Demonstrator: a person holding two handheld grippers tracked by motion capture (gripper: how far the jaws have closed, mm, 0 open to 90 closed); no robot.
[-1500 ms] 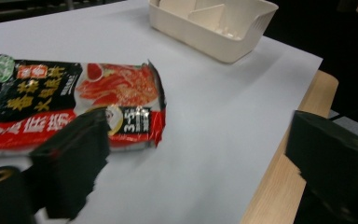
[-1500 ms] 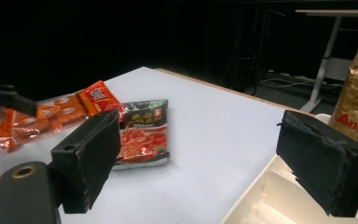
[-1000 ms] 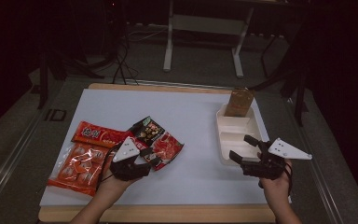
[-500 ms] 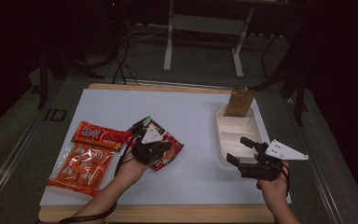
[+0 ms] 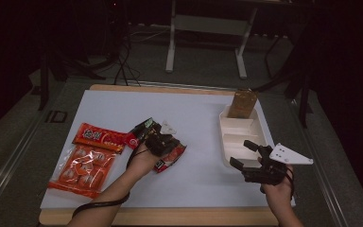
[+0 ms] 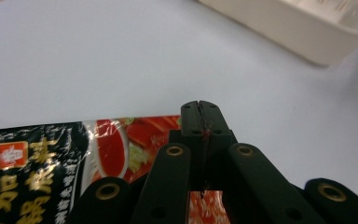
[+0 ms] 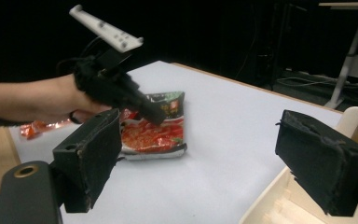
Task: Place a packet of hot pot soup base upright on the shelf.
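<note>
Where gold characters show, left tongs (image 6: 200, 122) pinch packet (image 6: 74, 154).

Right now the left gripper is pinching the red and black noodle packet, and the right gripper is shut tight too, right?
Not quite. The left gripper is pinching the noodle packet, but the right gripper is open: the right gripper view shows its jaws wide apart with nothing between them.

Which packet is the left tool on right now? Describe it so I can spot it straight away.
On the white tabletop, look left of the cream divided tray. The left tool is shut on the edge of the noodle packet near the middle. Unlike the orange packets at the left edge, it is black and red with gold characters.
</note>
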